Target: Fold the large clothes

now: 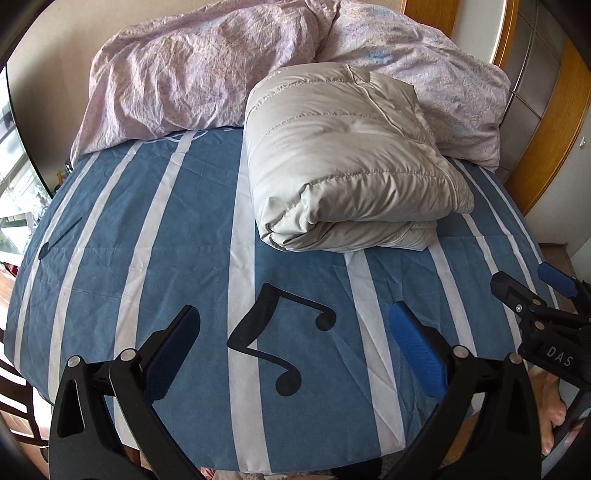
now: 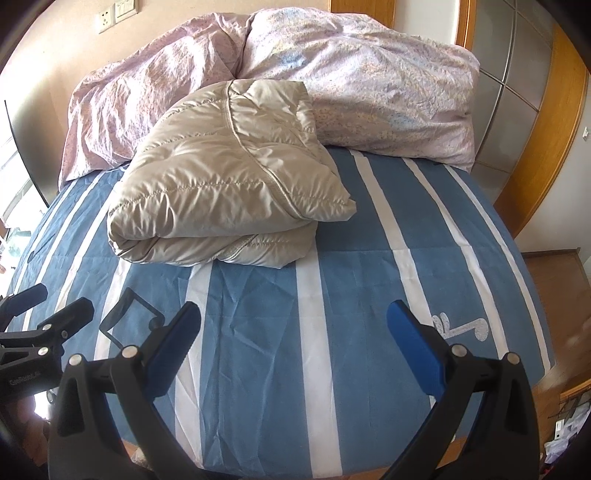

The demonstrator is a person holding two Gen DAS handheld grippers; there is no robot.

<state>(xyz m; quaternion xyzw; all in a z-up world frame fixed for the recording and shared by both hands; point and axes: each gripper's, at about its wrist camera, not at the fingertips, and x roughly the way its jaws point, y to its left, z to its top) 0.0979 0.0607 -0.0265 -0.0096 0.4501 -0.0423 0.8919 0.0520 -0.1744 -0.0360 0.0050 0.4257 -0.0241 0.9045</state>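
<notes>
A beige puffy down jacket (image 1: pixel 347 166) lies folded into a thick bundle on the blue and white striped bed sheet (image 1: pixel 192 258), toward the far half of the bed. It also shows in the right wrist view (image 2: pixel 229 177). My left gripper (image 1: pixel 295 332) is open and empty, held above the near part of the bed, well short of the jacket. My right gripper (image 2: pixel 295 332) is open and empty too, beside the left one. The right gripper also shows at the right edge of the left wrist view (image 1: pixel 532 284).
A crumpled pink floral duvet (image 1: pixel 207 66) is piled along the head of the bed behind the jacket (image 2: pixel 369 81). A wooden-framed wardrobe (image 2: pixel 517 92) stands to the right. A wall with sockets (image 2: pixel 107 18) is at the back left. Wooden floor (image 2: pixel 554 288) lies right of the bed.
</notes>
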